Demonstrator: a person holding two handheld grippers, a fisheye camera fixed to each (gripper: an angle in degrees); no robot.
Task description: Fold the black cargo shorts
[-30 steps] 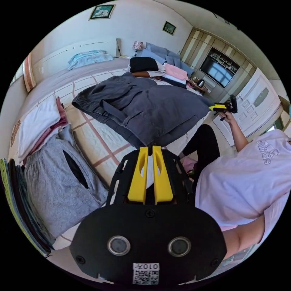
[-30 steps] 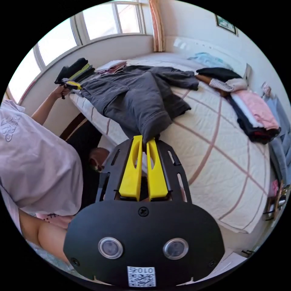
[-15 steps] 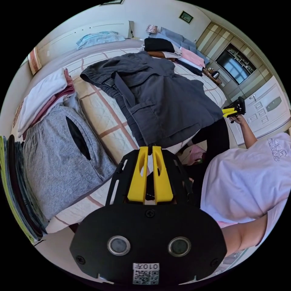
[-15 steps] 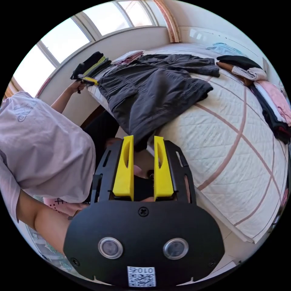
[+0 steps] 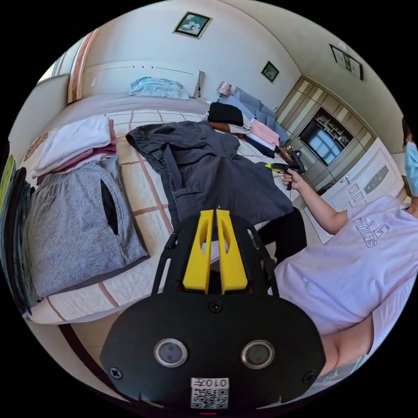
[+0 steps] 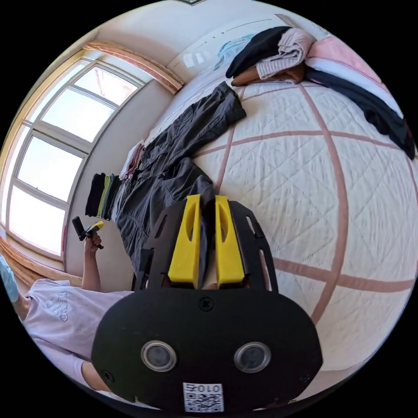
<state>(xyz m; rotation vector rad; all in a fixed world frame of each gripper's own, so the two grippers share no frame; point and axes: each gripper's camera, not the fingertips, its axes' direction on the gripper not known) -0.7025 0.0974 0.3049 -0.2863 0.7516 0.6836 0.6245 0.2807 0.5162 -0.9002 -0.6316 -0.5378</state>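
The dark grey cargo shorts (image 5: pixel 217 174) lie spread flat on the quilted bed, waistband toward the headboard and the legs reaching the near edge. My left gripper (image 5: pixel 214 212) is shut with nothing in it, held just off the bed's edge. From the right gripper view it (image 6: pixel 99 224) sits in a hand, apart from the shorts (image 6: pixel 170 174). My right gripper (image 6: pixel 204 198) rests low on the bed with dark fabric between its jaws, shut on the shorts' side edge. In the left gripper view it (image 5: pixel 267 165) is at the shorts' right border.
A grey folded garment (image 5: pixel 74 226) and a white and pink stack (image 5: pixel 74 139) lie left of the shorts. A pile of folded clothes (image 6: pixel 305 56) sits at the far side. Bare quilt (image 6: pixel 326 196) spreads beside the shorts. A person in a lilac shirt (image 5: pixel 357 261) stands at the bed's edge.
My left gripper has let go of the shorts' hem and drawn back off the bed. My right gripper, open half a second ago, moved onto the bed and shut on the shorts' edge.
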